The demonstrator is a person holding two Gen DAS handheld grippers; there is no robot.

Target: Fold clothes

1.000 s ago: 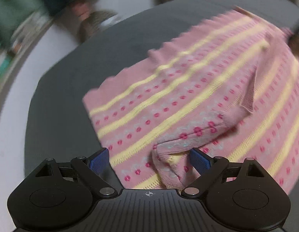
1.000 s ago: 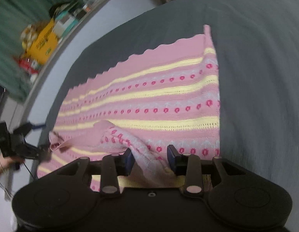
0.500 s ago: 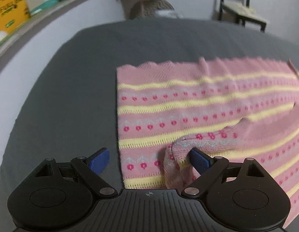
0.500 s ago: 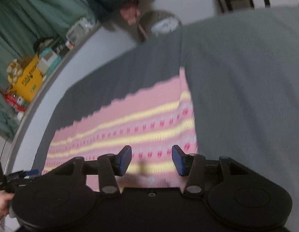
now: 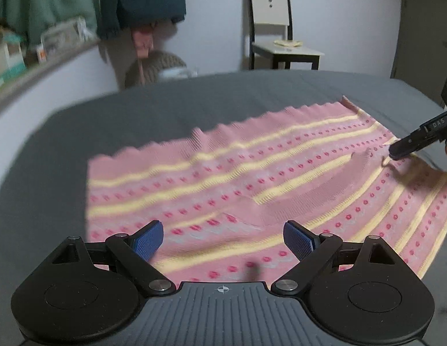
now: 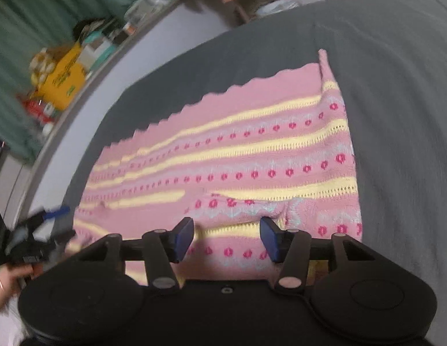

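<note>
my left claw (image 5: 222,239) and right claw (image 6: 226,236) both hang released over the pink sweater (image 5: 252,178), which lies flat on the grey bed (image 5: 79,144). its stripes run across centre frame; the near hem sits just below both claws, equally close.

A home bedroom: grey bed (image 5: 113,132), wooden chair (image 5: 276,28), green curtain (image 5: 44,3), cluttered shelf (image 6: 67,69)
</note>
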